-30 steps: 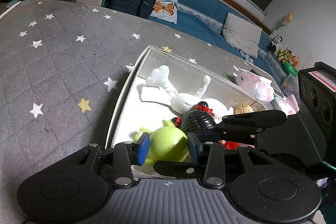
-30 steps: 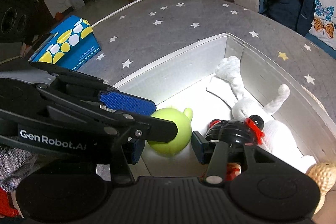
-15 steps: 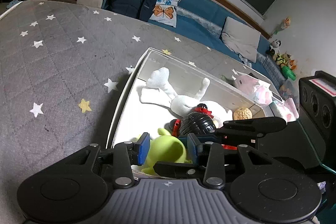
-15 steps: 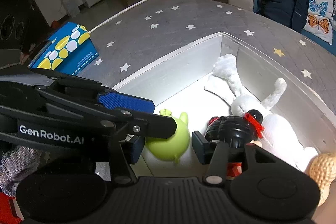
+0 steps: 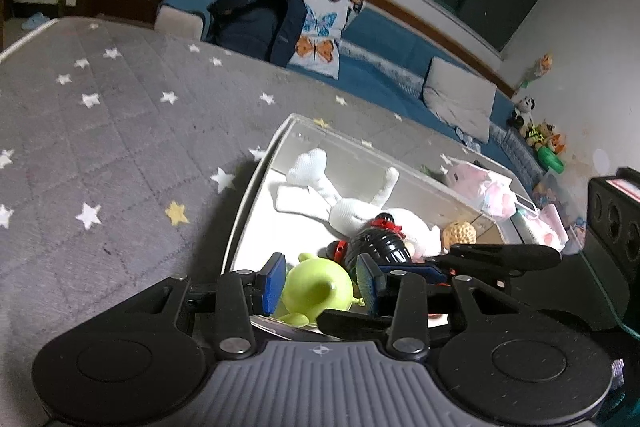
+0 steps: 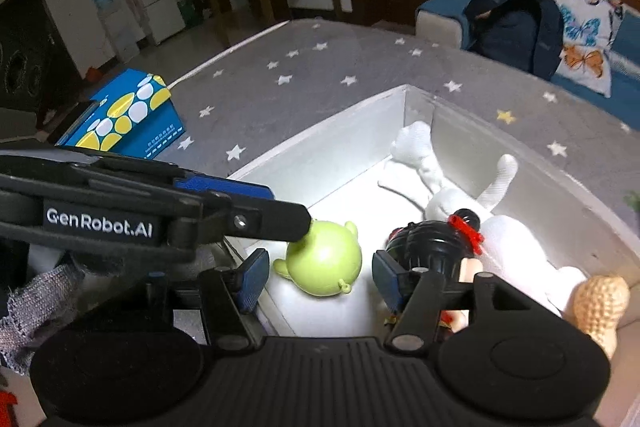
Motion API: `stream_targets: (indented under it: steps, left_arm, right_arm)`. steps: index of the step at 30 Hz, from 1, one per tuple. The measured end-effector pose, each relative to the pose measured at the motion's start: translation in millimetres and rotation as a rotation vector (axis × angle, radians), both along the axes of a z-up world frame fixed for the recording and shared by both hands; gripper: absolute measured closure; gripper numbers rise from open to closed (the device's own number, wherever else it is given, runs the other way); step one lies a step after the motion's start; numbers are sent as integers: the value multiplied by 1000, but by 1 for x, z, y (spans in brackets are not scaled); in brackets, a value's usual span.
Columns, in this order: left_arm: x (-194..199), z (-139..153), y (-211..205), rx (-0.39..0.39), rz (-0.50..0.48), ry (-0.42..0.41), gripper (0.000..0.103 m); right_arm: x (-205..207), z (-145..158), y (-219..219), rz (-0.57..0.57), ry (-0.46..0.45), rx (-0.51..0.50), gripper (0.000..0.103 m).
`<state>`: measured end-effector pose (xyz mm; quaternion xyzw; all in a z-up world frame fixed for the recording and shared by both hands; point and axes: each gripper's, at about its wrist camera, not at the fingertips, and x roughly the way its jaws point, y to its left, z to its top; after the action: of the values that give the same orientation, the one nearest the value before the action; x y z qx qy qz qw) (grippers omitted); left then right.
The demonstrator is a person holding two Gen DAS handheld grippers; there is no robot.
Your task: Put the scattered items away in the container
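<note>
Lying in the box (image 6: 320, 167), green toy (image 6: 326, 263) looks glossy.

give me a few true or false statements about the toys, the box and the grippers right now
1. The green alien toy lies inside the white box. True.
2. The right gripper is shut on the green alien toy. False: it is open, with gaps on both sides of the toy.
3. The white plush toy lies on the star-patterned blanket. False: it lies inside the box.
4. A blue and yellow carton sits outside the box. True.
5. The black doll lies against the white plush toy. True.
</note>
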<state>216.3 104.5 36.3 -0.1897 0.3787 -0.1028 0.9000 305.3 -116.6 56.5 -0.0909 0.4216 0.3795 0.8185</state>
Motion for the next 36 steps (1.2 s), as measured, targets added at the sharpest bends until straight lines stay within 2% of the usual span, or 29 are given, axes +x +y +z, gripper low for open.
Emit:
stream_targets:
  steps: [2,6,8,12,14,24,28,36]
  left_arm:
    - [-6,3,1,7,10,-19,61]
    - [-20,8,1,18,30,-50,61]
    - [-27,10,2,17,37,-61,61]
    - [-44,12,0,28,47,-80,61]
    - [-51,13,-2,46,53,-83,61]
    - [-85,9,-11,76,96,-97,61]
    - [-91,8,-20,120,97,-98,61]
    - [-101,5,-32,135,99,-101,61]
  right_arm:
    - [-5,4,-3,-28,-22,8,38]
    - [-17,11,-10,-71,-61,36,37]
    - [-28,15,-14,-95,-102,46,32]
    - [-51,24,-20,-135,-177,64,28]
    - [-60,25,-24,-150,-180,79,19]
    - [-99,19,-39,-260,-211,90,15]
    - [-112,17,-47,-292,-218,95,15]
    - [-126,13,-58,-346,-218,108,12]
